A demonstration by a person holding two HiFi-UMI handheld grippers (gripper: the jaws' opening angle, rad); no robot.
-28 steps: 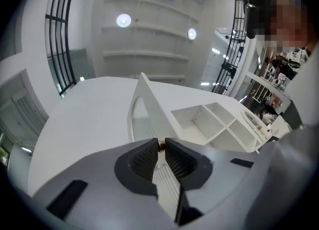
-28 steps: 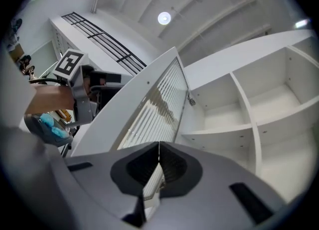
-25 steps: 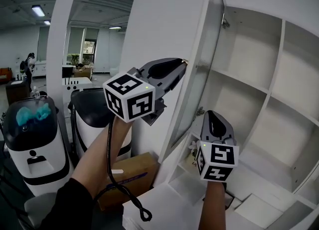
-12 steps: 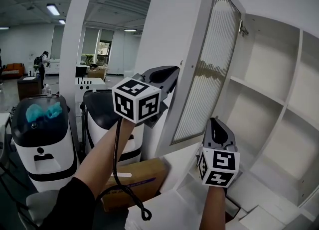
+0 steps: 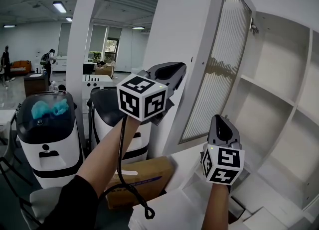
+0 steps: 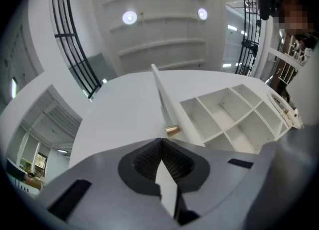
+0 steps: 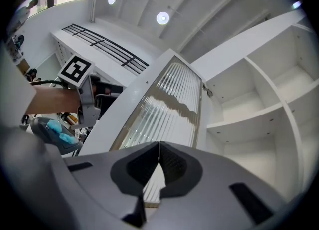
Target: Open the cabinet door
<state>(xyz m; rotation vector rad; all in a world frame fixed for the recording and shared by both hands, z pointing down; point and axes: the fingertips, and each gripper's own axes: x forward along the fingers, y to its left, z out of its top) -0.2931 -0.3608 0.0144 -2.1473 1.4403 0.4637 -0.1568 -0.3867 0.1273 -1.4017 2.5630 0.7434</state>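
Observation:
The white cabinet door [image 5: 222, 69] with its ribbed glass panel stands swung open, hinged at the shelves. My left gripper [image 5: 180, 69] is raised against the door's outer edge, jaws shut with nothing between them. In the left gripper view the small brass knob [image 6: 172, 130] sits just beyond the closed tips of the left gripper [image 6: 160, 140], apart from them. My right gripper [image 5: 222, 119] points up below the door's lower edge, also shut and empty. In the right gripper view, the right gripper [image 7: 159, 145] faces the glass panel [image 7: 164, 102].
Open white shelves [image 5: 271, 99] fill the right side. Two white machines with black tops [image 5: 47, 124] and a cardboard box [image 5: 142, 174] stand on the floor at left. A black cable [image 5: 122, 174] hangs from my left gripper. People stand far back in the room.
The left gripper's jaws, spread at the knob on the door's edge a second ago, have shut. The door now shows more of its glass face, and both grippers have shifted slightly right.

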